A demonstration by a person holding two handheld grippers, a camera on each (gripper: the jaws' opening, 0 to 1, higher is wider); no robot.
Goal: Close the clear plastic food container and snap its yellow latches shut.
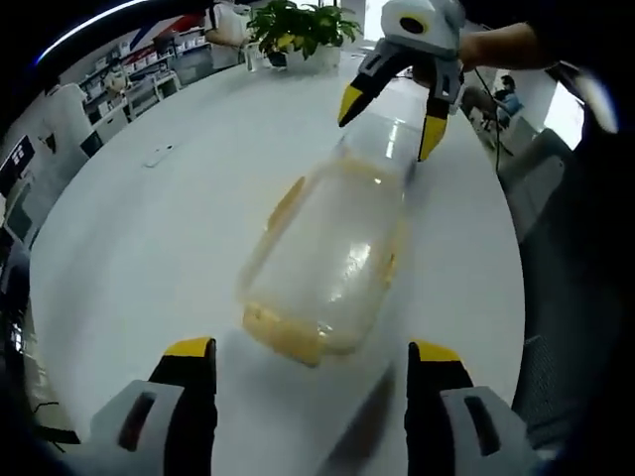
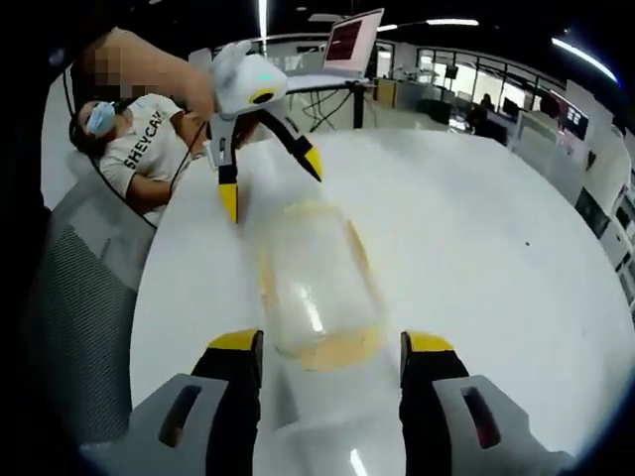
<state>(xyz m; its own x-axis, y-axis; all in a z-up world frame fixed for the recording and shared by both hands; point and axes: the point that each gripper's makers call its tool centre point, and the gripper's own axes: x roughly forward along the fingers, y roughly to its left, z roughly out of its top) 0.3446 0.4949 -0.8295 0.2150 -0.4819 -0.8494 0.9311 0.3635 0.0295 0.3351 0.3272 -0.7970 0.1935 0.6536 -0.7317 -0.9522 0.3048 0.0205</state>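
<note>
Yellow-tipped jaws of the left hand-held gripper (image 1: 310,362) stand wide apart, holding nothing, just short of the clear plastic food container (image 1: 327,260), which lies on the white tabletop (image 1: 149,228) with its yellow latches (image 1: 285,202) along the sides. At its far end the right hand-held gripper (image 2: 329,355) also gapes open, empty, its tips flanking the container's end. Potted plants (image 1: 303,25) sit at the tabletop's far edge.

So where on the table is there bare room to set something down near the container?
White table is bare between the container and the far potted plant, save a small flat item. In the right gripper view, it is bare from the container out to its far edge. Crowded: both container ends, at the left gripper and right gripper.
</note>
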